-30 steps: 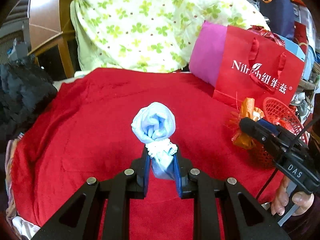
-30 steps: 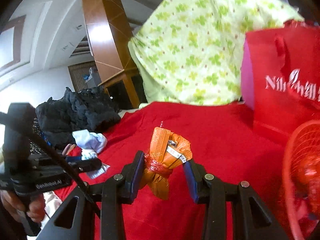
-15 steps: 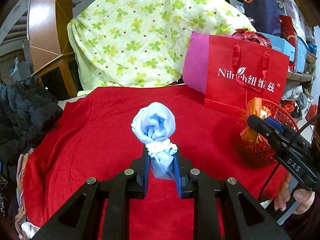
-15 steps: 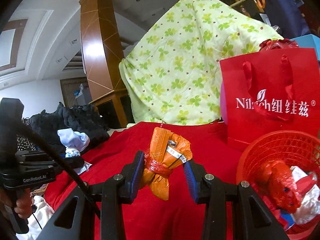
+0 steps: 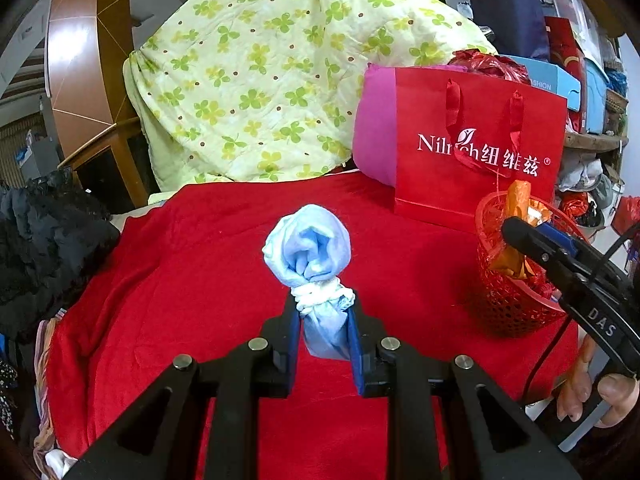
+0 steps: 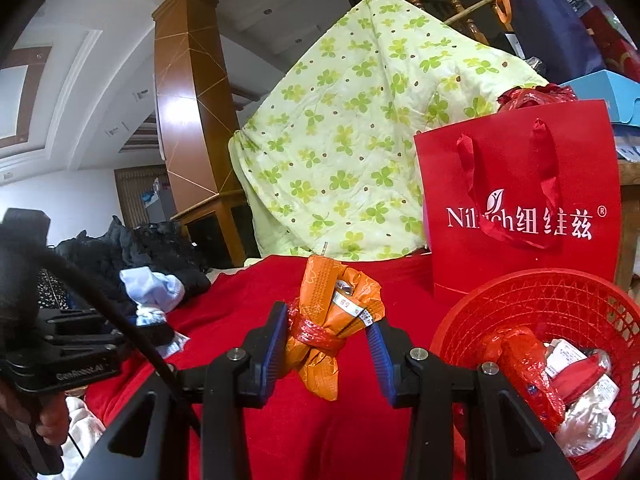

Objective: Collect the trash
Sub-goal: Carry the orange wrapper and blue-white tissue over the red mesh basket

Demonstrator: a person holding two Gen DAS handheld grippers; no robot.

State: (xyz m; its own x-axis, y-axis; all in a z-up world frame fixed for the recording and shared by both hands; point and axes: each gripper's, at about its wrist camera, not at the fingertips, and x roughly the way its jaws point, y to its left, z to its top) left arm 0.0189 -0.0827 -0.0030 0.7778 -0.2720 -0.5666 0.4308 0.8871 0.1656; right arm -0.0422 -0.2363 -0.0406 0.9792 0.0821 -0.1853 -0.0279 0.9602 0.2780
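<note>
Left tongs (image 5: 323,330) clamped on blue bundle (image 5: 308,248) below its tied neck; soft, light, likely crushable. Right tongs (image 6: 326,344) clamped on orange packet (image 6: 334,320) at its knot. Red basket (image 6: 520,292) just right, beyond.

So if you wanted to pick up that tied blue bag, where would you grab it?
Probably at the narrow tail just below the knot, where the left gripper holds the blue bag now. The bag bulges into a round ball above the white tie, so the pinched neck fits between the fingers and the bulge likely keeps it from slipping through. Come from the tail end, pads on either side.
</note>
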